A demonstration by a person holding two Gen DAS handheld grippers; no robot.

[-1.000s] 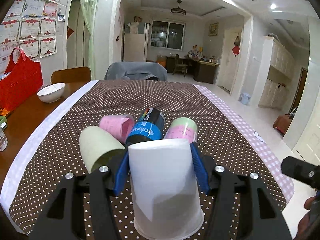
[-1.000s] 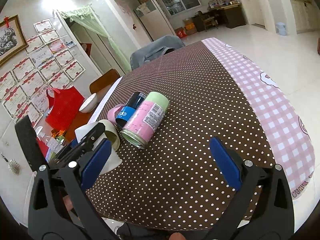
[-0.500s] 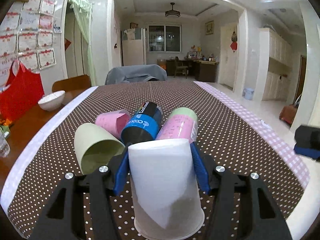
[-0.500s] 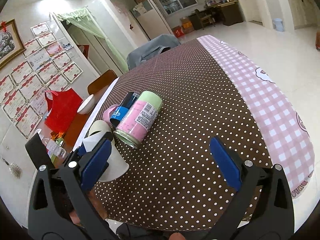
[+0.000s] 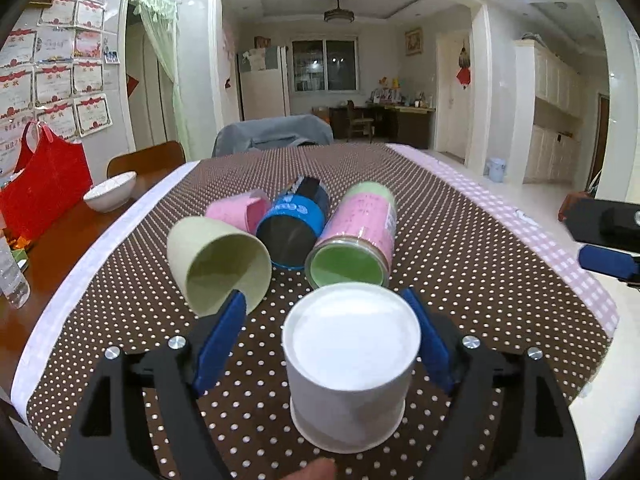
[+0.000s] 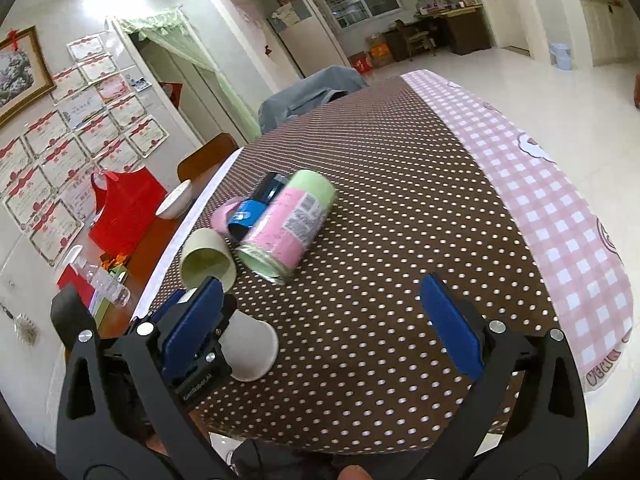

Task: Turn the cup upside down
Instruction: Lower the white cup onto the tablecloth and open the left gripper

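A white paper cup [image 5: 350, 368] stands upside down on the dotted brown tablecloth [image 5: 460, 240], rim on the cloth and flat base up. My left gripper [image 5: 326, 334] is open; its blue pads [image 5: 218, 334] stand apart on either side of the cup without touching it. In the right wrist view the cup [image 6: 250, 350] shows behind the left gripper's body. My right gripper [image 6: 320, 320] is open and empty above the cloth, to the right of the cup.
A pale green cup [image 5: 216, 262], a pink cup [image 5: 240, 216], a blue-and-black can [image 5: 294, 228] and a pink-and-green can [image 5: 356, 246] lie on their sides just beyond. A white bowl [image 5: 110, 196], red bag [image 5: 40, 196] and water bottle [image 5: 12, 276] sit left.
My left gripper's jaws have opened and let go of the white cup, which now stands upside down on the cloth. The left camera has risen and tilted down. The right gripper stayed open.
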